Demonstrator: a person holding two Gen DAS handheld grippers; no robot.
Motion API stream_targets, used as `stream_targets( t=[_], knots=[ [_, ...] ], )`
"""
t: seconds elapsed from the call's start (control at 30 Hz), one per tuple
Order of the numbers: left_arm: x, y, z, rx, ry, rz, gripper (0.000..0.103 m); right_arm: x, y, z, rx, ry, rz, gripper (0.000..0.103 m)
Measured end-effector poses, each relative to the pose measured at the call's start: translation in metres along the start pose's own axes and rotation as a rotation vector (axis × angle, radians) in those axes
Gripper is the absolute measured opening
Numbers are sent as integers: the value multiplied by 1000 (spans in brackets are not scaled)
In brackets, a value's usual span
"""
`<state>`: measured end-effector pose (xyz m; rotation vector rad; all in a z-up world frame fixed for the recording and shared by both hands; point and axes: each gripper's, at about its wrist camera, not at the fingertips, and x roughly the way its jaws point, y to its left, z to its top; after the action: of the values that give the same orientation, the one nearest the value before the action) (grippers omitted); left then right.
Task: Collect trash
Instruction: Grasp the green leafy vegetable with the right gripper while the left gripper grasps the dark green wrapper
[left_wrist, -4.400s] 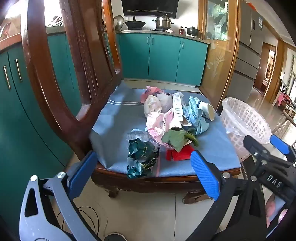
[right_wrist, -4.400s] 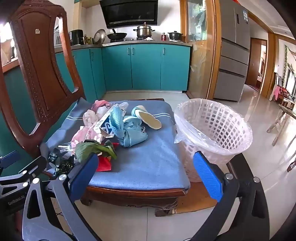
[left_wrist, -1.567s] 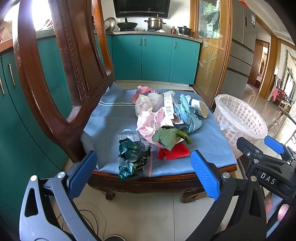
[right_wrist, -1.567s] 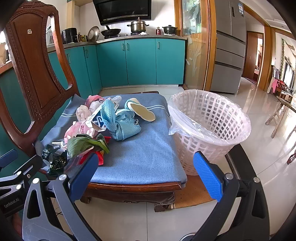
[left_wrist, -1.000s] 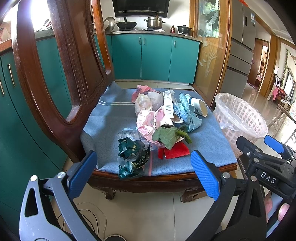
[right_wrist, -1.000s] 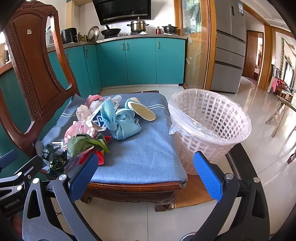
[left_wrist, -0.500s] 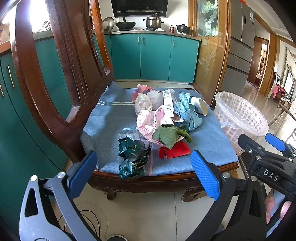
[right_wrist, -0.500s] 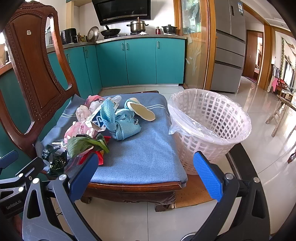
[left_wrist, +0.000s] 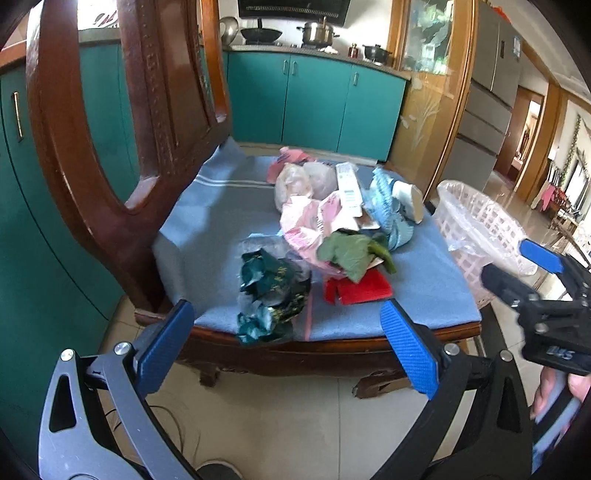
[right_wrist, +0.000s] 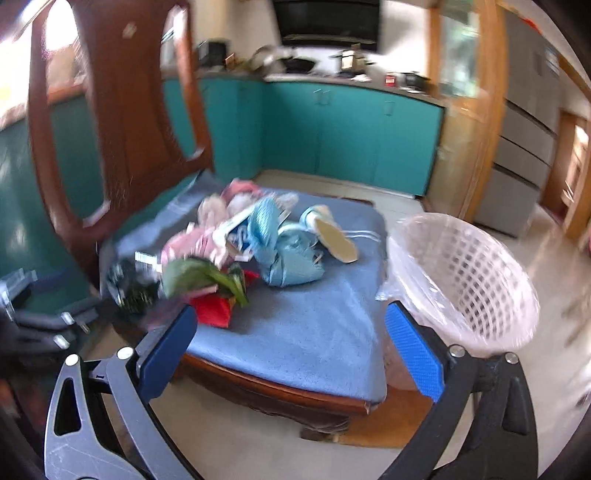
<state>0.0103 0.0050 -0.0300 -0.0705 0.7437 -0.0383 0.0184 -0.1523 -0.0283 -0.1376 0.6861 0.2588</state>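
Observation:
Crumpled trash lies on a wooden chair's blue cushion: a dark green foil wrapper at the near edge, a green leafy scrap on a red packet, pink wrappers, a light blue mesh bag. A white lattice bin lined with clear plastic stands right of the chair. My left gripper hangs open in front of the chair's near edge, nothing between its blue pads. My right gripper is wide, its jaws closing slightly, with nothing between them; it also shows at the right.
The chair's tall carved back rises on the left. Teal kitchen cabinets line the far wall, with pots on the counter. A grey fridge stands at the right. Tiled floor lies below both grippers.
The right wrist view has rolled and swung, now blurred, so chair and bin sit tilted. In the left view the right gripper has tilted and shifted a little. The trash has not moved.

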Motion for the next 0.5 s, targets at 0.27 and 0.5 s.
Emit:
stream_targets(
  t=[0.27, 0.5],
  knots=[
    [-4, 5, 11, 94, -4, 119, 100, 65, 6, 7, -140, 166, 133, 53],
    [-4, 20, 15, 88, 20, 122, 100, 100, 20, 15, -210, 220, 148, 47]
  ],
)
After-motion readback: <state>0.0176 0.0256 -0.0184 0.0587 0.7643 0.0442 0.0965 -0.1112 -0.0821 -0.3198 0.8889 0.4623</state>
